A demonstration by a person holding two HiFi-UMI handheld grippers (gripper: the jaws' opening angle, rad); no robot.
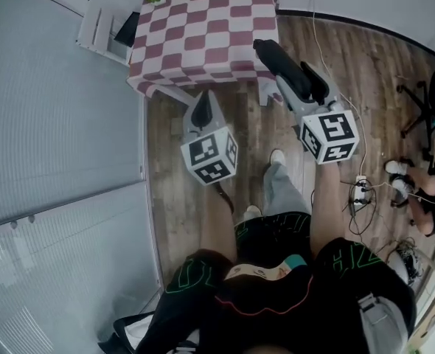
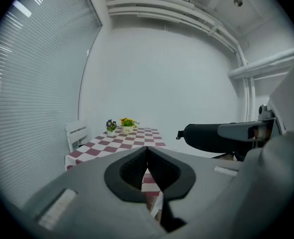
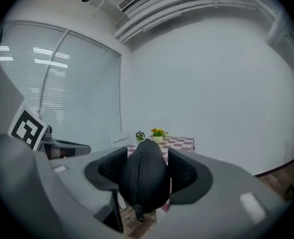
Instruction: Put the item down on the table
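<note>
Right gripper (image 3: 146, 158): jaws spread wide and pinching a black zippered pouch (image 1: 269, 54) from both sides. The zipper runs down the middle of the pouch, facing the camera, and the pull hangs below the jaws. The pouch sticks out past the jaw tips.

Left gripper (image 2: 147, 153): jaws pressed together, with nothing between them.

Position of the pouch: in the air, in the right gripper, not resting on the table (image 1: 203, 28). In the head view we see it over the table's near right corner. We cannot tell how high above the cloth it is.

The table carries a red-and-white checked cloth. Two small flower pots (image 2: 122, 125) stand side by side at its far edge, and the rest of the cloth that we can see is bare. A white chair (image 1: 98, 28) stands at the table's left side.

The left gripper is lower in the head view, over the wooden floor (image 1: 173, 198) just short of the table's near edge. The two grippers are apart, with the right one further forward.

A power strip (image 1: 360, 191) with cables lies on the floor at the right.
</note>
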